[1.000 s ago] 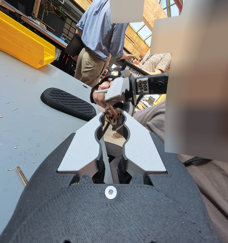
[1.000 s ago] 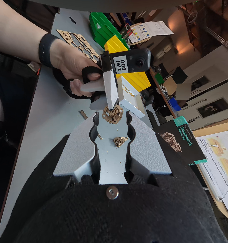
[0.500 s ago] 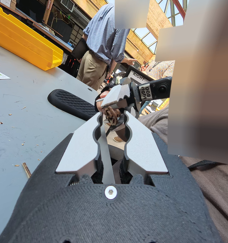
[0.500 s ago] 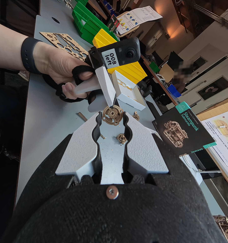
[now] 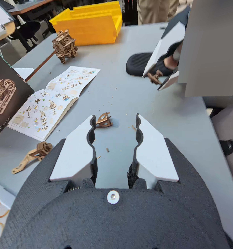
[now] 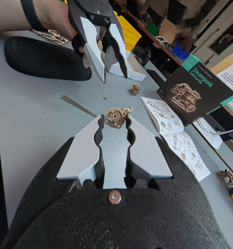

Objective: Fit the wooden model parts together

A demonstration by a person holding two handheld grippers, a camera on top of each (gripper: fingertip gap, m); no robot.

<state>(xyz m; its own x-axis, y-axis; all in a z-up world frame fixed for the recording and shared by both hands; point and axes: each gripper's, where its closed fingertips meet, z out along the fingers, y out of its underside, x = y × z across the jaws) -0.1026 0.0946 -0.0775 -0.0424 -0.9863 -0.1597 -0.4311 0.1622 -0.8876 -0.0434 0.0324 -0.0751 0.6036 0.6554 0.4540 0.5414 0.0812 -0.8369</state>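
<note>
My right gripper [image 6: 114,117] is shut on a round wooden wheel assembly [image 6: 114,118] and holds it above the grey table [image 6: 32,121]. In the left wrist view the right gripper [image 5: 153,80] is at the upper right with the assembly [image 5: 155,78] in its tips. My left gripper [image 5: 115,117] is open and empty, pointing down at the table. A small wooden part [image 5: 104,120] lies on the table just beside its left fingertip. In the right wrist view the left gripper [image 6: 114,78] hangs open above and beyond the held assembly.
A lever-shaped wooden part [image 5: 32,155], an open booklet [image 5: 52,102], a finished wooden model [image 5: 64,45], a yellow bin [image 5: 89,24] and a black pad [image 5: 138,63] are on the table. A wooden stick [image 6: 79,106], a white box [image 6: 126,70] and the kit box [image 6: 194,91] are nearby. Left tips to right tips: about 9 centimetres.
The left gripper let go of the wheel assembly, opened wide and swung down toward the table. The right gripper closed on the assembly and now holds it alone.
</note>
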